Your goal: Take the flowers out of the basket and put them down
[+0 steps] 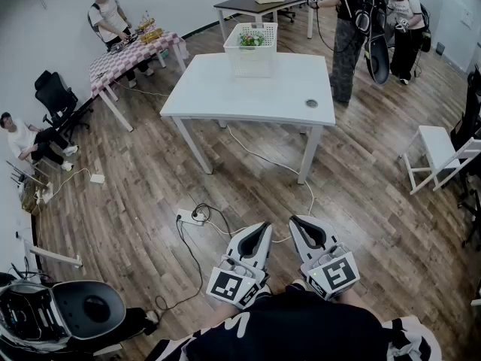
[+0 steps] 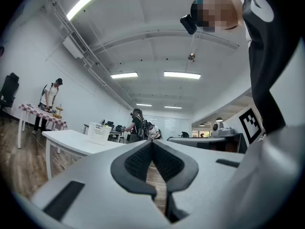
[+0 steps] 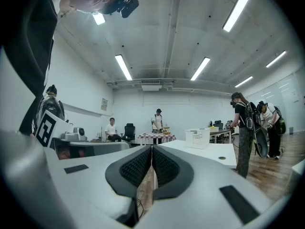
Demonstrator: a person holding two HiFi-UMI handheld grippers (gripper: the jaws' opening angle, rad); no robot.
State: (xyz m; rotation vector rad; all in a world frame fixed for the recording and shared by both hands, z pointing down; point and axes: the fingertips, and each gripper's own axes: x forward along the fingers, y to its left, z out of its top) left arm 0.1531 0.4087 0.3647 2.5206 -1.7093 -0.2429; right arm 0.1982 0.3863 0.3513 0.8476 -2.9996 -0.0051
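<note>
Left claw (image 1: 263,229) jaws together, empty; right claw (image 1: 297,221) likewise; basket (image 1: 252,50) well apart.

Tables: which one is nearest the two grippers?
The white table bearing the white basket; the checkered-cloth table and the dark table stand farther back.

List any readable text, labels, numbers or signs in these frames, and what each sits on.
No readable words or numbers in any view.
Marker cube of the left gripper: black-and-white square pattern, no letters.
Marker cube of the right gripper: the same kind of pattern, no letters.
Wall sheet in the right gripper view: too small to read.
</note>
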